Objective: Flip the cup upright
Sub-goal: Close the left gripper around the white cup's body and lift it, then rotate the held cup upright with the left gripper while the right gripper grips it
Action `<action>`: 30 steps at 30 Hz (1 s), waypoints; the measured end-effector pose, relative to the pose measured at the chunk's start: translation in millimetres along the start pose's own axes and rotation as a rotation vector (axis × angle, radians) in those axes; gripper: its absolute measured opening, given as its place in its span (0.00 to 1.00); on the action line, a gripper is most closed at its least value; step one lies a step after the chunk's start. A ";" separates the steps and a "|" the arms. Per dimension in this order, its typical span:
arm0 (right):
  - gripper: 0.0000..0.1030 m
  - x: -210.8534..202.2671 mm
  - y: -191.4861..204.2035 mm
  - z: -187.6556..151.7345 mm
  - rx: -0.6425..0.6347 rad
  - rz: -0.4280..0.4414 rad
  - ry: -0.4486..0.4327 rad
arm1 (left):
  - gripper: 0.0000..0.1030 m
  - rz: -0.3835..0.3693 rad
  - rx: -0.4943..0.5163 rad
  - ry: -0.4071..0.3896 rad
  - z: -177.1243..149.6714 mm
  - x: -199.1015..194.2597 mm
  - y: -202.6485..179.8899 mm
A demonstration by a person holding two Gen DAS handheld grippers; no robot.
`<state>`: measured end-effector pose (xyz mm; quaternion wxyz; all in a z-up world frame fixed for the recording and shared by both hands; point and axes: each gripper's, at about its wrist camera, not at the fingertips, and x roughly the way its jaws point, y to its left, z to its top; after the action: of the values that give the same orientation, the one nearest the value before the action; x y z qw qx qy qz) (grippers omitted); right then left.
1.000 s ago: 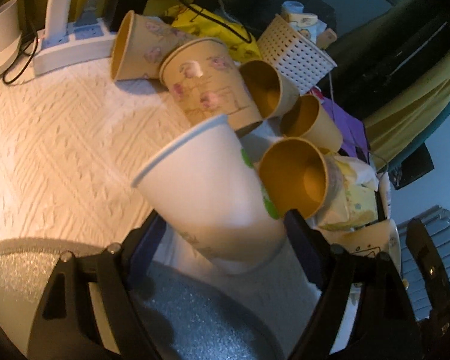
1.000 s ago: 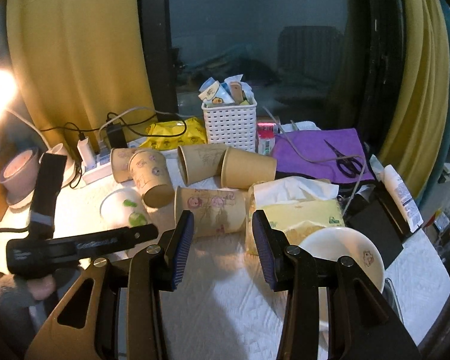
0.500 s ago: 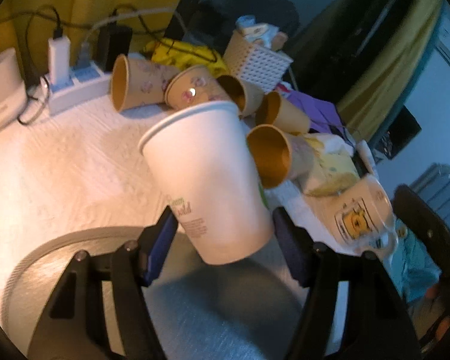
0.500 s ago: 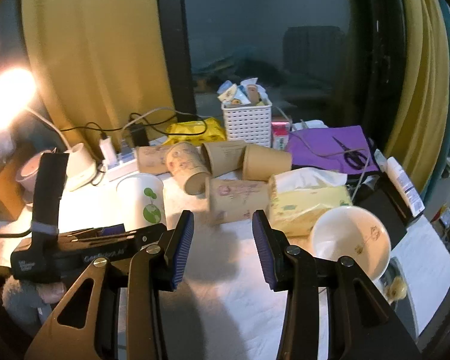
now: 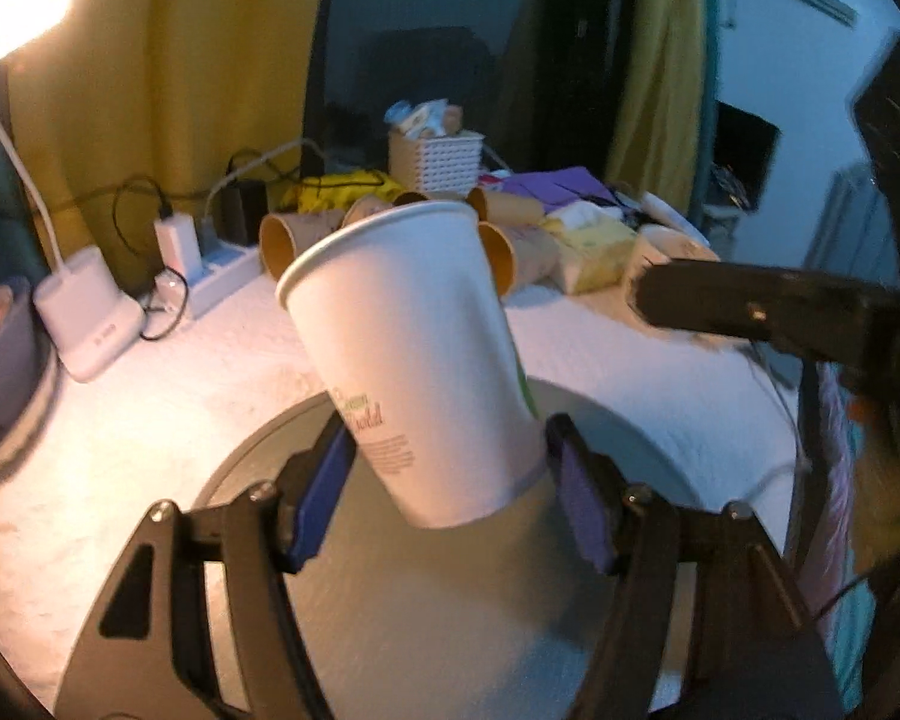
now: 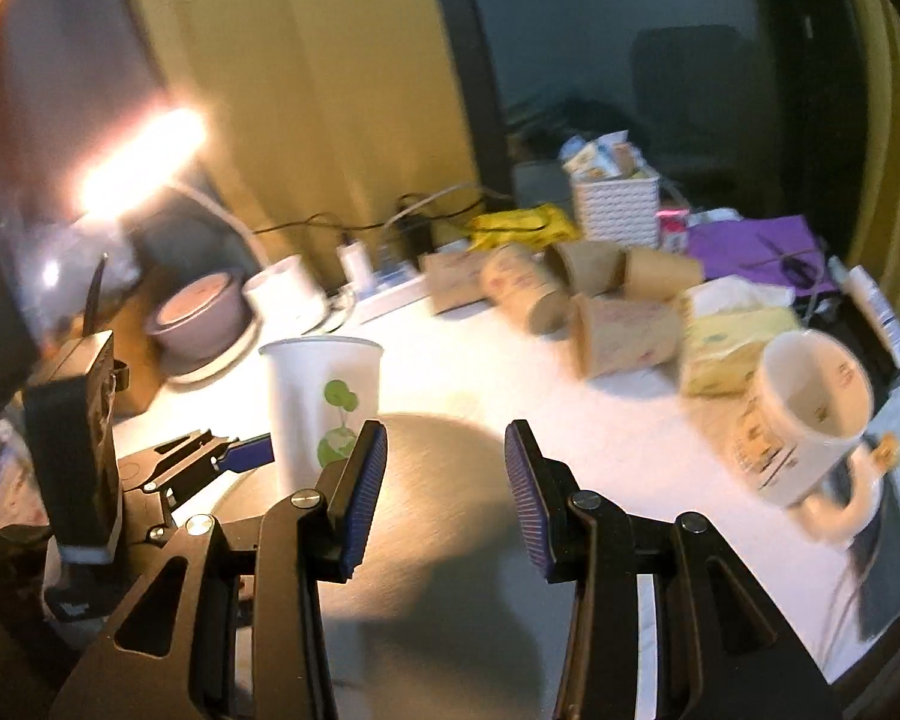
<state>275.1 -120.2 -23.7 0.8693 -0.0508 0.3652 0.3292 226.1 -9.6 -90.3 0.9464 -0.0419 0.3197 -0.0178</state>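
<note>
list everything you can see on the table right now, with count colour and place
white cup: 1, white with green leaf print, upright on grey mat
brown cups: about 5, on their sides, behind it
mug: 1, cream, right
tissue pack: 1, yellow, by mug
basket: 1, white, back
power strip: 1, white, back
lamp: 1, lit, left
bowl: 1, purple, left
left gripper: shut on white cup
right gripper: open, empty
</note>
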 end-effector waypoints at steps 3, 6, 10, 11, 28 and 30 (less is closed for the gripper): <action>0.65 0.2 13.9 -10.0 0.015 0.070 0.021 | 0.64 -0.012 0.028 -0.002 -15.7 -15.3 1.6; 0.65 0.9 26.7 -18.4 0.027 0.123 0.044 | 0.64 -0.028 0.065 -0.011 -30.2 -29.0 -1.3; 0.66 3.5 39.5 -25.8 0.047 0.189 0.081 | 0.64 -0.068 0.120 -0.029 -44.2 -44.3 -12.4; 0.66 4.3 42.7 -26.8 0.055 0.210 0.091 | 0.64 -0.076 0.124 -0.031 -46.1 -46.6 -14.4; 0.72 10.1 61.9 -33.8 0.118 0.344 0.183 | 0.64 -0.113 0.216 -0.085 -62.1 -72.4 -28.6; 0.71 12.3 63.0 -33.9 0.119 0.349 0.190 | 0.64 -0.114 0.213 -0.084 -62.4 -72.6 -27.6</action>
<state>222.7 -75.7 -47.0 0.7621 0.0339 0.4678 0.4463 130.4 -36.9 -93.4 0.9555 0.0401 0.2731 -0.1038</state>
